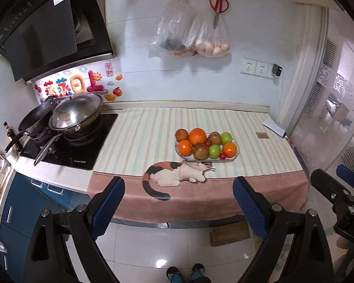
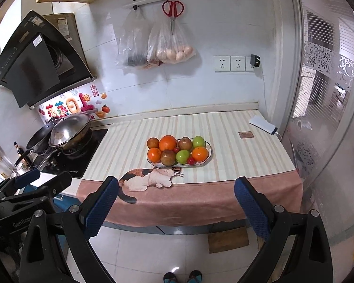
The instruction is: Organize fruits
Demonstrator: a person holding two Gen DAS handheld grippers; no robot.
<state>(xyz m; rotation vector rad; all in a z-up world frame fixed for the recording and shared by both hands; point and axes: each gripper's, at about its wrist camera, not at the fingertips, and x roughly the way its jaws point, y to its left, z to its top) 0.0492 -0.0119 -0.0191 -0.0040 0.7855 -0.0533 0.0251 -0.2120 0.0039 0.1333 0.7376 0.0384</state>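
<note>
— Both jaws stand wide apart and hold nothing: the left gripper and the right gripper hang over the floor, short of the counter edge.

— And what lies ahead of them, from big to small?

— First the striped cloth on the counter, ahead of both pairs of jaws. On it, the oval plate, its long axis running across the jaws, left to right. In the plate are oranges, brown fruits, green apples, and the small red cherries at its near rim.

— Which gripper is nearer?

— I cannot tell from these views; the two sit side by side. For the right gripper the plate is straight ahead, almost centred between the jaws. For the left gripper it is ahead and a little to the right. So I judge the right one has the more direct line, and that no fruit is lifted yet.
</note>
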